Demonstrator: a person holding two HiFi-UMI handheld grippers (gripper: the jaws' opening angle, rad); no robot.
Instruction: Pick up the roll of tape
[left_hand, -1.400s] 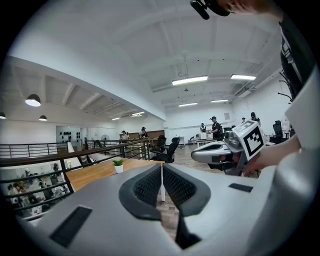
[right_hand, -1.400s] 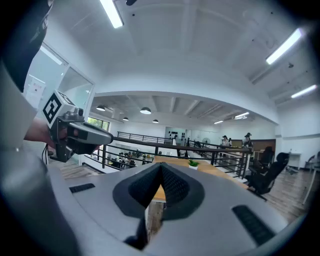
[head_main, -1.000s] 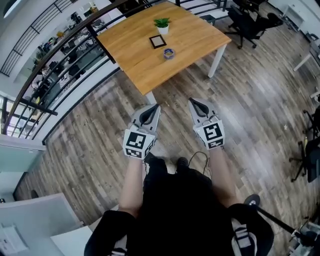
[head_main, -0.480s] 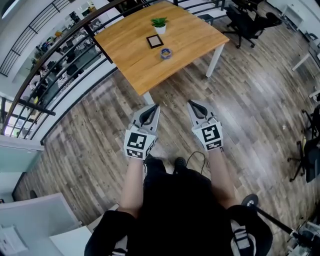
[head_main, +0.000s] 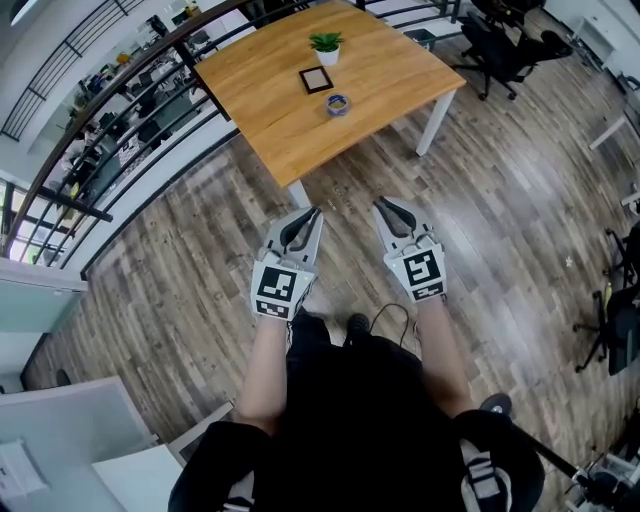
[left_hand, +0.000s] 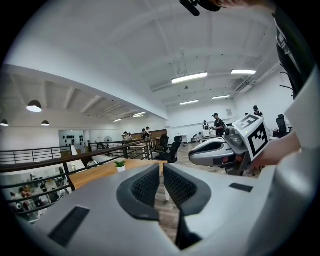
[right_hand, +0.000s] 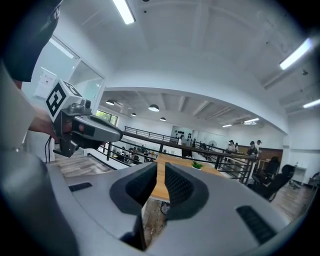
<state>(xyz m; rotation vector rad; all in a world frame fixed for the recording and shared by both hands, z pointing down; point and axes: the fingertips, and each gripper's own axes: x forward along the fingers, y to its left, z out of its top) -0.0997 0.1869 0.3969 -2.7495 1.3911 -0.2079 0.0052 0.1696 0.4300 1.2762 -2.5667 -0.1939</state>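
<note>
Head view is showing the roll of tape (head_main: 338, 104) lying flat on the wooden surface (head_main: 270, 130), well ahead of both tongs and nearly on the line running forward between them. It is sitting hole-up as far as can be told, so no long axis is deciding the approach. Just beyond it, farther from the tongs, a small framed picture (head_main: 316, 81) and then a potted plant (head_main: 325, 47) are standing, each apart from the roll. A stretch of wood floor (head_main: 480, 200) and the surface's near edge are lying between the roll and the tips — neither hand is looking plainly nearer.

The left tongs (head_main: 311, 211) and the right tongs (head_main: 386, 203) are being held side by side in front of the person's waist, pointing forward about level, with the marker cubes toward the body. The left pair is staying pressed together with nothing between; the right pair is just opening, showing only a narrow slit with nothing in it. Judging from this, the coming move is calling for a walk forward before any reach — and either hand could be taking the roll from above.
</note>
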